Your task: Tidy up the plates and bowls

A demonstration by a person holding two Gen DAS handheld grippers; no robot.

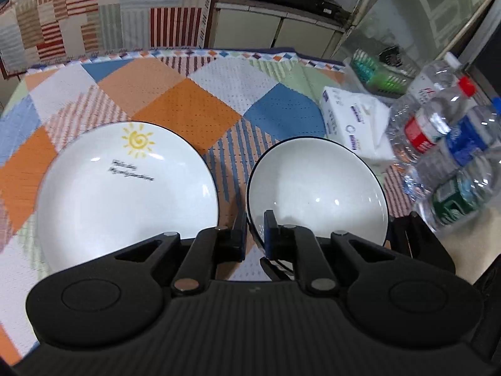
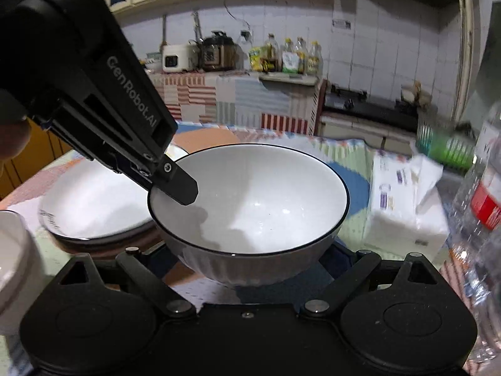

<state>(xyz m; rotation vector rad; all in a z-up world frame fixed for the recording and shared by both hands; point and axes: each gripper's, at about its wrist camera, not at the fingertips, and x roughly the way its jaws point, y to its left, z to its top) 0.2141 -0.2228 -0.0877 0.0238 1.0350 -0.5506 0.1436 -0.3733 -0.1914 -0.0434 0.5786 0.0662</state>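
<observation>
One glossy white bowl (image 1: 316, 185), black-rimmed, was pinched at its edge by the left gripper (image 1: 254, 233).
Ribbed outside; right of the sun-printed plate (image 1: 125, 185). Right gripper (image 2: 247, 269) gaped wide beneath.

We read "GenRobot.AI" in grey letters on the black left gripper (image 2: 175, 185), script under the plate's (image 1: 125, 188) sun drawing too blurred for us, bottle and tissue-pack labels likewise unreadable.

The bowl (image 1: 317, 185) and plate (image 1: 125, 185) are gleaming like glazed ceramic; the tablecloth (image 1: 175, 100) is looking woven and matt, the bottles (image 1: 451, 144) probably clear plastic.
</observation>
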